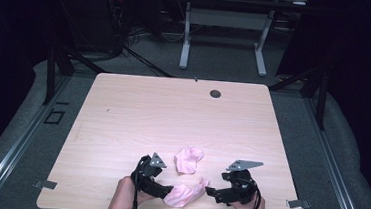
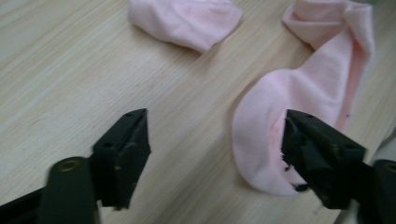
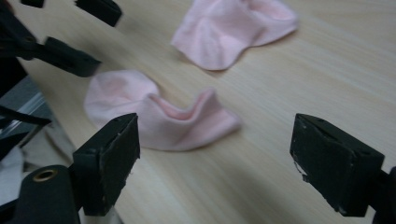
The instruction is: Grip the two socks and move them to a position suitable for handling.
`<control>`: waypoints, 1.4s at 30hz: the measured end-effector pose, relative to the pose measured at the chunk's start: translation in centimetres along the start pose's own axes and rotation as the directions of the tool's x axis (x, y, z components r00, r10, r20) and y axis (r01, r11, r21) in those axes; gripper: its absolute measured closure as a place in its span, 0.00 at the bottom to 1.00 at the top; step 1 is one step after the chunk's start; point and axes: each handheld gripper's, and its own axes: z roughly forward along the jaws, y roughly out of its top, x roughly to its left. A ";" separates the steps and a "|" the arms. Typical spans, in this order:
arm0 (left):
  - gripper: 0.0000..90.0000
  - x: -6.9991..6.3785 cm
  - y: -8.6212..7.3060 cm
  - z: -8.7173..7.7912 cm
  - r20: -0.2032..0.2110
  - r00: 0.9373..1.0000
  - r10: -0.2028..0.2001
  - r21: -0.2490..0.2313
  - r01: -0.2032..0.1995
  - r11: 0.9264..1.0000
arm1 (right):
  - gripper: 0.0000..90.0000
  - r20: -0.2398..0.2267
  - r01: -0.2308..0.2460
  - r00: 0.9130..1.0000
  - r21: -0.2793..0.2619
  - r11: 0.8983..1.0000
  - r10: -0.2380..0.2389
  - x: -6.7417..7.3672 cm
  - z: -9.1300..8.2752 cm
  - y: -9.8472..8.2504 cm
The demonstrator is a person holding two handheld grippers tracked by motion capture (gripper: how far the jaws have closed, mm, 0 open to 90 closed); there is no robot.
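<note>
Two pink socks on the table (image 1: 123, 109); near sock (image 1: 184, 193) lies btwn the two grippers at the front edge, far sock (image 1: 188, 160) just beyond it at 12 o'clock, apart from it. Left gripper (image 1: 167, 189) sits at the near sock's 9 o'clock end, jaws spread; in the left gripper view its right-hand pad meets the rounded toe end (image 2: 261, 140), other pad over bare wood, so no pinch yet, nothing held. Right gripper (image 1: 210, 190) at 3 o'clock, jaws spread too, empty; its tips stand just beside the sock's open cuff end (image 3: 205, 116) w/o closing on it. Long axis of the near sock runs roughly 9-to-3 across the high view, cuff end tipped a bit toward 1 o'clock; so each gripper faces one end. Left is the closer one, already touching cloth; I'd judge the next move is a pinch at both ends, right needing a short nudge toward 9 o'clock first.
</note>
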 end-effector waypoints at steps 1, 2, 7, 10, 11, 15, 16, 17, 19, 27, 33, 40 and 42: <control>0.37 -0.3 0.0 0.1 0.000 1.000 0.008 0.000 -0.008 1.000 | 0.25 -0.010 0.008 1.000 0.007 1.000 -0.007 0.3 0.3 0.2; 0.40 -0.5 0.0 0.3 0.001 1.000 0.018 0.007 -0.018 1.000 | 0.30 -0.017 0.004 1.000 0.006 1.000 -0.004 0.6 0.6 0.3; 0.58 -1.1 -0.1 1.0 0.004 0.999 0.032 0.039 -0.032 0.999 | 0.47 -0.031 0.020 0.999 0.053 0.998 -0.019 1.2 2.0 0.8; 0.70 -1.5 -0.3 1.3 0.014 0.999 0.049 0.064 -0.049 0.997 | 0.66 -0.044 0.017 0.999 0.073 0.997 -0.014 1.1 2.7 0.8; 0.76 -1.6 -0.4 1.4 0.003 0.999 0.054 0.067 -0.054 0.996 | 0.72 -0.057 0.018 0.998 0.077 0.997 -0.013 1.0 3.0 0.8; 0.92 -1.8 -0.7 1.6 -0.004 0.998 0.067 0.068 -0.066 0.995 | 0.93 -0.057 0.023 0.998 0.082 0.996 -0.019 1.0 3.4 0.6; 0.94 -1.8 -0.7 1.6 -0.006 0.998 0.066 0.064 -0.066 0.996 | 0.95 -0.059 0.018 0.998 0.073 0.997 -0.014 1.1 3.5 0.6; 0.95 -1.8 -0.8 1.6 -0.008 0.998 0.068 0.061 -0.067 0.996 | 0.96 -0.053 0.020 0.998 0.070 0.997 -0.016 1.1 3.5 0.6; 0.96 -1.8 -0.9 1.6 -0.013 0.998 0.066 0.050 -0.065 0.997 | 0.97 -0.045 0.031 0.999 0.075 0.997 -0.028 1.2 3.5 0.5; 0.96 -0.8 -0.9 0.8 -0.027 0.998 0.052 0.015 -0.051 0.999 | 0.98 -0.003 0.053 0.999 0.043 0.998 -0.053 1.2 2.6 0.5; 0.96 0.1 -0.8 0.4 -0.026 0.999 0.026 0.006 -0.025 1.000 | 0.98 0.028 0.076 0.997 0.025 0.997 -0.076 1.1 1.6 0.6; 0.95 1.1 -1.3 0.3 0.011 1.000 -0.024 0.027 0.023 0.999 | 0.98 0.041 -0.016 0.999 0.017 1.000 0.015 1.0 0.5 -0.1; 0.94 1.1 -1.3 0.6 0.006 1.000 -0.019 0.040 0.018 0.999 | 0.98 0.041 -0.004 0.999 0.046 0.999 0.002 1.1 1.3 -0.4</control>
